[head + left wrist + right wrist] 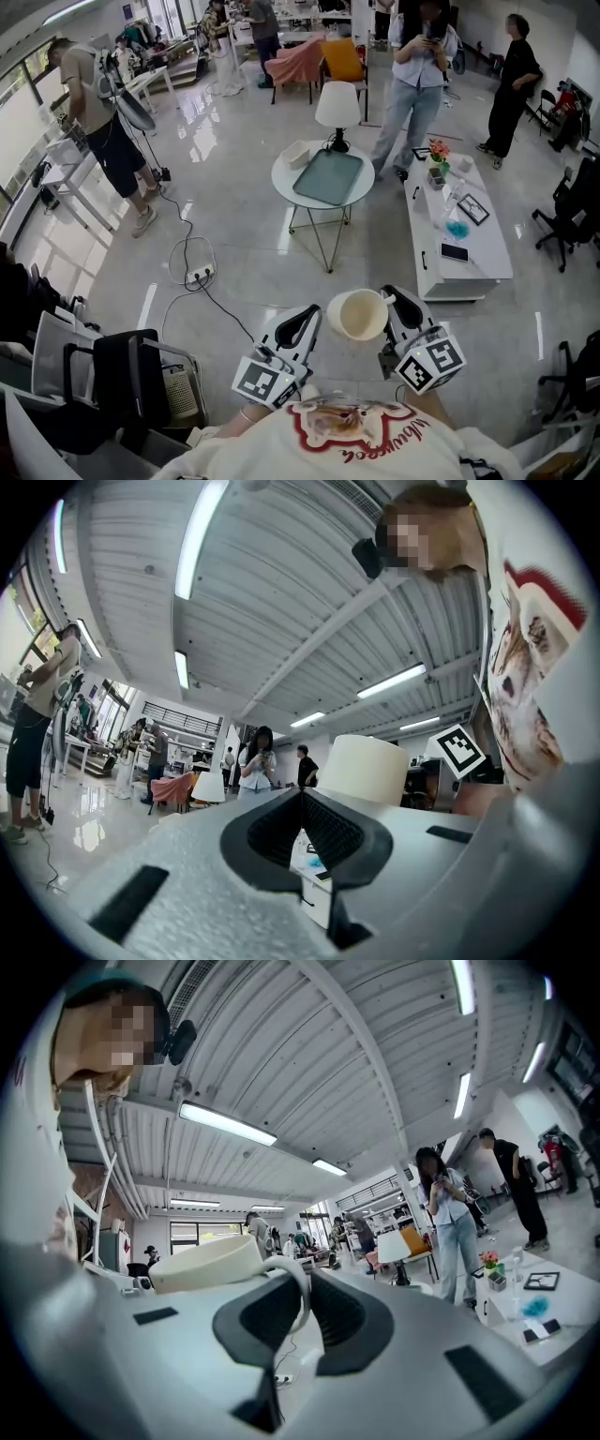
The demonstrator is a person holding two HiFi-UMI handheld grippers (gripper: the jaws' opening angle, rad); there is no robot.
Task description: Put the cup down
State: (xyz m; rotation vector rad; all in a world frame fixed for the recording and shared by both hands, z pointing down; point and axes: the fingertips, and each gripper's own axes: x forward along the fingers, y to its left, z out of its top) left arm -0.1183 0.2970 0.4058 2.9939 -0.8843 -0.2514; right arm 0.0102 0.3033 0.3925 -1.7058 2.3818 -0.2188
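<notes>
I had the cream ceramic cup [356, 314] by its handle in my right gripper's [394, 307] clamped jaws, lower centre, above the grey floor [281, 272]. My left gripper [302, 328] was closed, empty. Carrying stage, I judged: next, reach the long white table [478, 265], right.

in the head view the cup [357, 315] shows only its mouth; its foot cannot be seen, and most of its handle is hidden by the right gripper [395, 302]. in the right gripper view that gripper's body covers the cup below the rim. in the left gripper view the left gripper [302, 797] hides one end of it; which end cannot be told. the shirt [375, 445] is cut off by the bottom edge. the things on the low table [487, 258] are too small to tell. a chair [574, 211] is cut by the right edge.
</notes>
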